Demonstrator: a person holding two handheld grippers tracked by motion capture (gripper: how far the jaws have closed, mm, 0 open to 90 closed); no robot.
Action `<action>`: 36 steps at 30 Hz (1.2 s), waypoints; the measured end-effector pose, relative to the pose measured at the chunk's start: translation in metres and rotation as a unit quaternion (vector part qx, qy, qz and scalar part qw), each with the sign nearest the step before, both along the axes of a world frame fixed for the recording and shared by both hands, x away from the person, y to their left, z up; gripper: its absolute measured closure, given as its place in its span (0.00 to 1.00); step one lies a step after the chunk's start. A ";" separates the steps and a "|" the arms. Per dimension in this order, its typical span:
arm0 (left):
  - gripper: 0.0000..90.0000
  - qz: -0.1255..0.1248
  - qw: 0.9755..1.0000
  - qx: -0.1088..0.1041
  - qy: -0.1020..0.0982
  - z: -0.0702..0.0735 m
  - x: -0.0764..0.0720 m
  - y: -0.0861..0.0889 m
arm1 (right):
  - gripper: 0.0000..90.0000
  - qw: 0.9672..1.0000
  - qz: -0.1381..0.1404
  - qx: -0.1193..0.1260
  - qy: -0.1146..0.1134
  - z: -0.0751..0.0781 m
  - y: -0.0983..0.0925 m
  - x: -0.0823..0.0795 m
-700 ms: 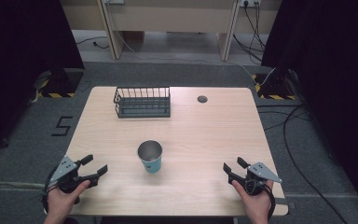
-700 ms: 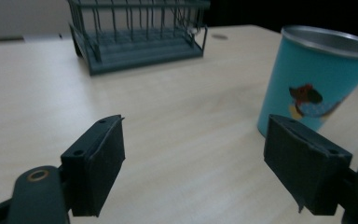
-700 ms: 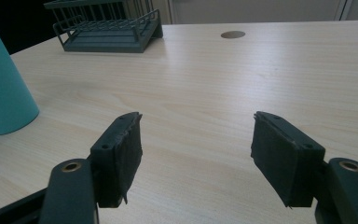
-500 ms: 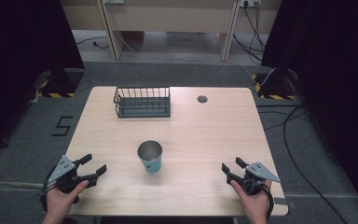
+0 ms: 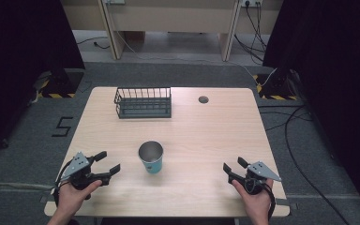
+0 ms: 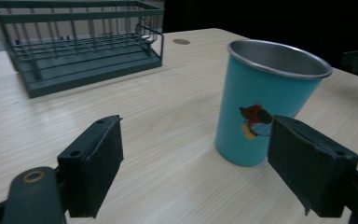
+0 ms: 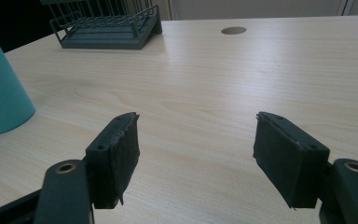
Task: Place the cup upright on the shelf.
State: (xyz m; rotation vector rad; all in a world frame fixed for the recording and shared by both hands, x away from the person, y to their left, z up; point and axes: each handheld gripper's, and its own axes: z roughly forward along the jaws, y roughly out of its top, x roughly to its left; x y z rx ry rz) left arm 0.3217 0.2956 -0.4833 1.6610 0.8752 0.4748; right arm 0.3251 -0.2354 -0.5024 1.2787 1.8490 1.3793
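A teal metal cup (image 5: 151,157) stands upright near the middle of the wooden table (image 5: 215,136); the left gripper view shows it (image 6: 266,101) close up with a small cartoon print, and the right gripper view catches its side (image 7: 2,93). My left gripper (image 5: 108,161) is open at the front left, pointing at the cup from a short way off, with nothing between its jaws. My right gripper (image 5: 234,165) is open at the front right, also holding nothing.
A dark wire rack (image 5: 143,102) sits at the back left of the table, seen also as the rack (image 6: 77,44) and the rack (image 7: 107,24). A round cable hole (image 5: 203,99) lies at the back right. Cables trail on the floor to the right.
My left gripper has shifted slightly right, toward the cup. The right gripper has barely moved. The cup and rack stay put.
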 end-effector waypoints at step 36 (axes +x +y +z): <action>0.16 -0.113 0.994 0.012 0.008 -0.023 0.036 -0.075 | 0.35 1.000 0.001 0.003 0.009 -0.004 -0.001 0.005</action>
